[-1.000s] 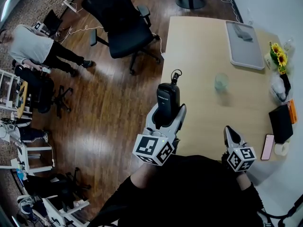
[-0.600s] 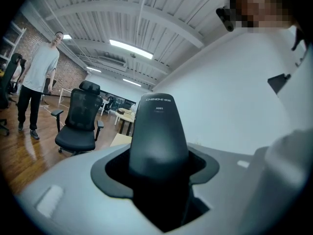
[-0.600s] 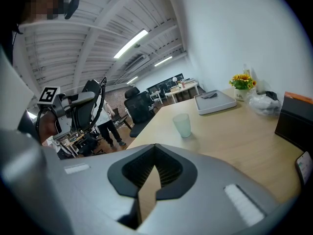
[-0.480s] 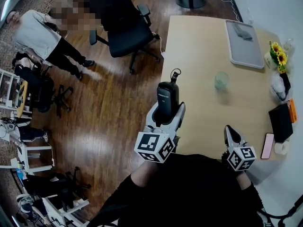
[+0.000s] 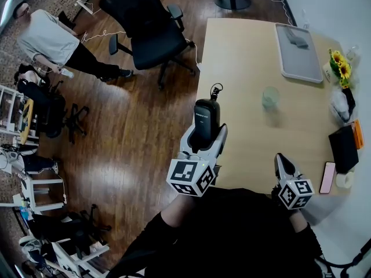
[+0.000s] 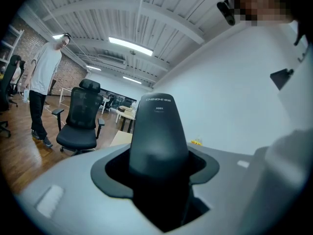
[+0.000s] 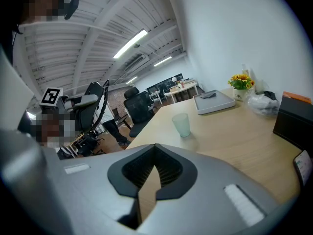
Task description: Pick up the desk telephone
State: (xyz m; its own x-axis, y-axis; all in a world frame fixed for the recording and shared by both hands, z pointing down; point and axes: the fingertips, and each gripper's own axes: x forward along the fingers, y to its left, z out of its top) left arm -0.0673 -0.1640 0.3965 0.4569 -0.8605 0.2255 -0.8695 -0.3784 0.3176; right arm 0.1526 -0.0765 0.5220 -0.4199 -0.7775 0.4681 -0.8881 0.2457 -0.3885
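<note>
A black telephone handset (image 5: 206, 116) stands upright between the jaws of my left gripper (image 5: 206, 134), which is shut on its lower half. It hangs over the left edge of the wooden table (image 5: 249, 57), with a short curl of cord (image 5: 215, 90) at its top. In the left gripper view the handset (image 6: 159, 131) fills the gap of the left gripper (image 6: 159, 180). My right gripper (image 5: 280, 161) hovers near the table's front edge. The pads of the right gripper (image 7: 155, 169) are together with nothing between them. No telephone base shows in any view.
On the table stand a translucent cup (image 5: 270, 99), a grey tray (image 5: 298, 54) at the back, sunflowers (image 5: 341, 68), a black box (image 5: 343, 149) and a pink phone (image 5: 327, 179) at the right. A black office chair (image 5: 151, 33) and a person (image 5: 52, 42) are on the floor to the left.
The person in the background has stepped and shifted stance beside the chair. Both grippers and the handset stay where they were.
</note>
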